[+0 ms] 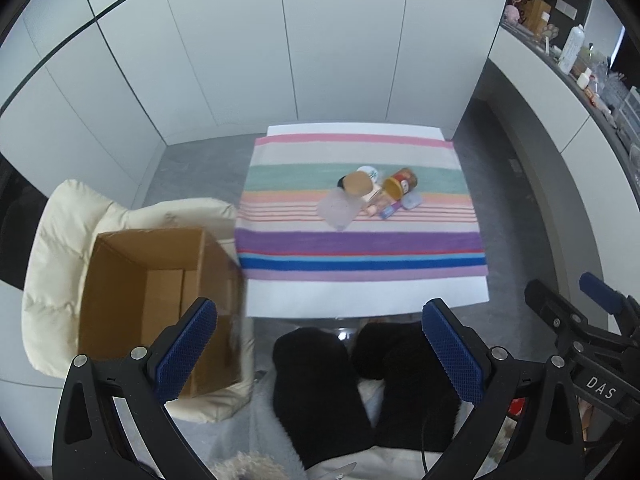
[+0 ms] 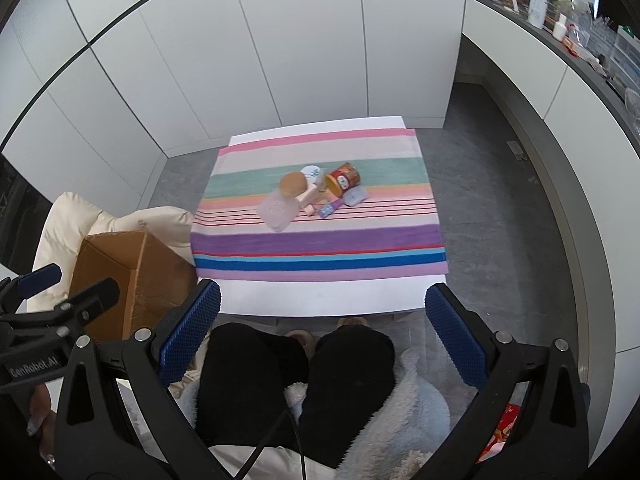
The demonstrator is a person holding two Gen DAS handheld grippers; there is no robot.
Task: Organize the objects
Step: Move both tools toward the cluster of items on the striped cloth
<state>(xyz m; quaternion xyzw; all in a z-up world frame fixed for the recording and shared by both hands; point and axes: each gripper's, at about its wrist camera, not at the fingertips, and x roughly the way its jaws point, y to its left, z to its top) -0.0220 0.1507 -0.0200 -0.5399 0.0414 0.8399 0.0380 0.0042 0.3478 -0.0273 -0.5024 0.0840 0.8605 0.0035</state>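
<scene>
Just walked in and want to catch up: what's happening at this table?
A seated person holds a gripper in each hand; the left gripper and right gripper are both open, empty, and held back over the lap. A small pile of items, including a red can and a cork-lidded jar, sits on the striped cloth. The cardboard box on the left looks empty. Nothing has been picked up yet.

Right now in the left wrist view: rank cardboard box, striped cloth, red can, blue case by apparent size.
1. striped cloth
2. cardboard box, close behind; it is nearer the camera, so true order is unsure
3. red can
4. blue case
</scene>
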